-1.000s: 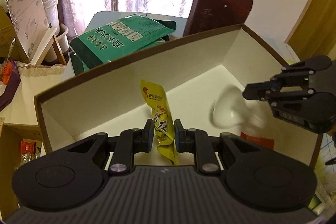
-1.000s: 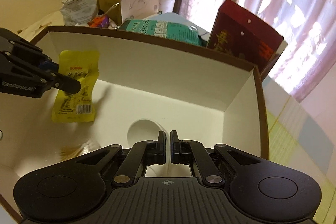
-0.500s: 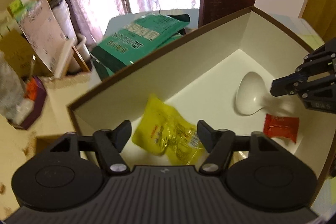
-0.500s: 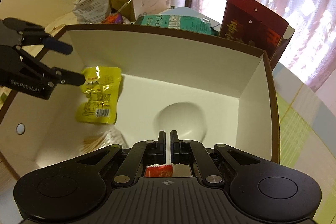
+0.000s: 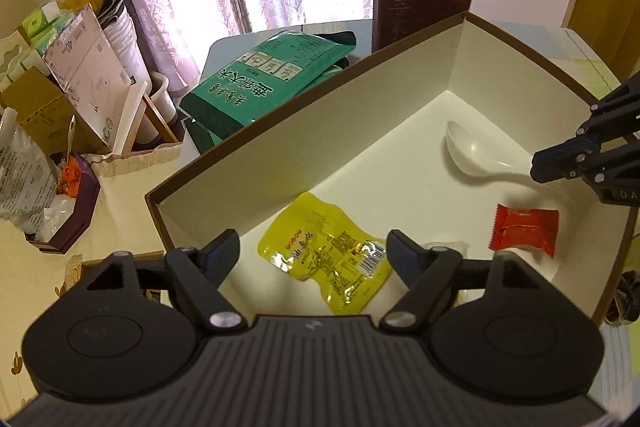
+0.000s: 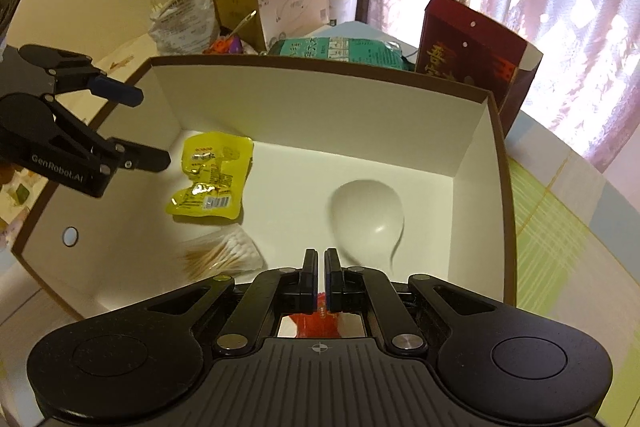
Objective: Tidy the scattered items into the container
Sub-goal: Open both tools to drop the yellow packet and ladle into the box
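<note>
A white-lined cardboard box (image 5: 320, 131) (image 6: 320, 115) with a brown rim is the container. On its floor lies a crumpled yellow snack packet (image 5: 324, 259) (image 6: 212, 175). My left gripper (image 5: 313, 251) (image 6: 144, 127) hovers above it, and its jaws are opening with nothing touching the pads. My right gripper (image 6: 321, 259) (image 5: 548, 167) is shut on the handle of a white spoon (image 5: 468, 151) (image 6: 368, 215), whose bowl hangs over the box floor. A red packet (image 5: 524, 231) (image 6: 316, 319) and a bag of cotton swabs (image 6: 220, 255) also lie in the box.
Behind the box lie a green bag (image 5: 272, 83) and an upright dark red carton (image 5: 420, 3). At the left are stacked cardboard boxes (image 5: 80, 67), white buckets (image 5: 124, 35) and a purple tray (image 5: 68, 211). A curtained window is at the back.
My left gripper let go of the yellow packet and spread its jaws; the packet dropped flat onto the box floor. Both grippers drew back and up a little. The right one kept the spoon.
</note>
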